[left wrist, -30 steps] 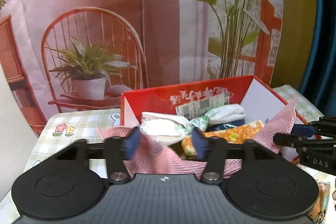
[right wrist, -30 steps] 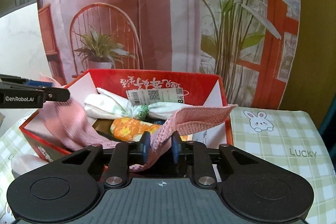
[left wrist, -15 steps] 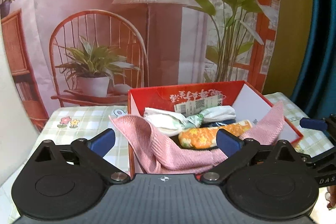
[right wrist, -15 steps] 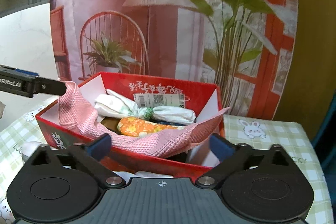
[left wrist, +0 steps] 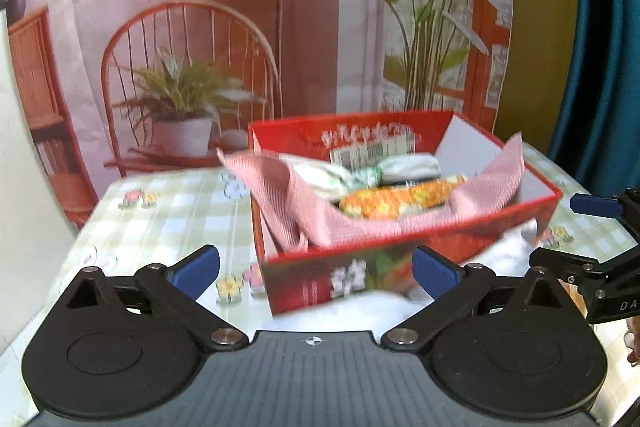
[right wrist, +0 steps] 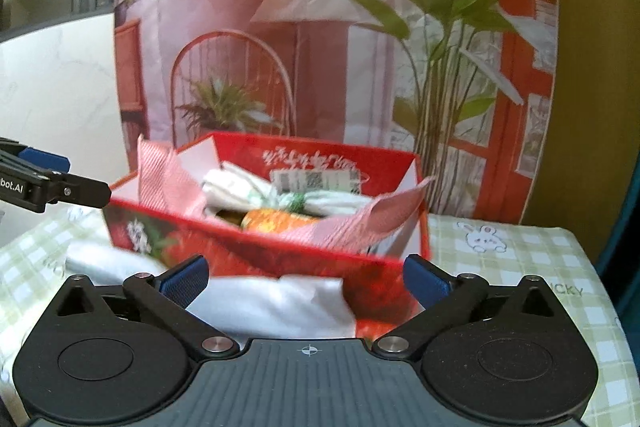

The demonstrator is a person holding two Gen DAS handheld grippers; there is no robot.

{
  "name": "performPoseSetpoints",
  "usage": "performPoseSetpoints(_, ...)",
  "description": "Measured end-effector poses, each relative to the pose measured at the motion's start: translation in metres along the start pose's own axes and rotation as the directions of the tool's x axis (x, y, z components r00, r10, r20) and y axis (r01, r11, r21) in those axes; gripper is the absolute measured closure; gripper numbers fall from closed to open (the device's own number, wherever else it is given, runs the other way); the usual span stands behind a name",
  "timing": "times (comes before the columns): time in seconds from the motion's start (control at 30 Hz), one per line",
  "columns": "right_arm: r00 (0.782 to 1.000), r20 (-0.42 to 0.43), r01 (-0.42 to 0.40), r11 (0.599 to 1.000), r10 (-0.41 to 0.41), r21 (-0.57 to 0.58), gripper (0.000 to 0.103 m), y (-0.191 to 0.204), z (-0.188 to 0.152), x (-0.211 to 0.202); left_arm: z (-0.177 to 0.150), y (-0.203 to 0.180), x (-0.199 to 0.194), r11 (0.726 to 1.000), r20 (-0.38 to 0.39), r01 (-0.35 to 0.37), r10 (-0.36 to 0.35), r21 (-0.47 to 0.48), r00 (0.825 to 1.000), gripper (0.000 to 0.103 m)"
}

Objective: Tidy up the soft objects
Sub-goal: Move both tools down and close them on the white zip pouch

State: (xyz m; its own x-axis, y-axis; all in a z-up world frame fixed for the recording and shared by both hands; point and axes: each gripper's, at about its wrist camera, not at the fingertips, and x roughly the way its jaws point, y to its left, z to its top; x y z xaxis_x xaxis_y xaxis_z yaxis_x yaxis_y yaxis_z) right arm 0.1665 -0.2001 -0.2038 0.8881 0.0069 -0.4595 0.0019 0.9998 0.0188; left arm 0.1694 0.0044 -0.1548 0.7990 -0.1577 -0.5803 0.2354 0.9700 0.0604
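Note:
A red cardboard box point(left wrist: 400, 251) point(right wrist: 248, 247) stands on the checked tablecloth. A pink knitted cloth point(left wrist: 296, 203) point(right wrist: 360, 223) lies draped inside it, its two ends hanging over the rims. Under the cloth sit a white-green knotted bundle point(left wrist: 360, 171) point(right wrist: 304, 199) and an orange floral bundle point(left wrist: 400, 199) point(right wrist: 276, 221). My left gripper point(left wrist: 316, 269) is open and empty, in front of the box's near wall. My right gripper point(right wrist: 306, 277) is open too, with nothing between its blue pads point(right wrist: 184, 277). Each gripper shows at the edge of the other's view.
White soft material point(right wrist: 272, 299) point(left wrist: 508, 251) lies on the table against the box's near side. The green-checked tablecloth point(left wrist: 168, 223) point(right wrist: 512, 259) spreads left and right of the box. A printed backdrop point(left wrist: 240, 27) of a chair, lamp and plants hangs behind.
Both grippers let go of the pink cloth, opened wide and drew back from the box. The cloth's ends now rest on the box rims.

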Motion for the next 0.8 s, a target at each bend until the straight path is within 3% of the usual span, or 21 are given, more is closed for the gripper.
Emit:
performPoseSetpoints(0.47,0.995,-0.093,-0.016,0.999,0.02,0.046,0.002,0.001,-0.039,0.021,-0.057,0.012,0.017,0.997,-0.108,0.054,-0.06,-0.057,0.992,0.0)
performPoseSetpoints(0.8,0.989,-0.14,-0.029,0.996,0.041,0.089,0.011,-0.006,-0.049,0.041,-0.065,0.017,0.033,0.984,-0.101,0.1,-0.115,-0.15,0.988,0.001)
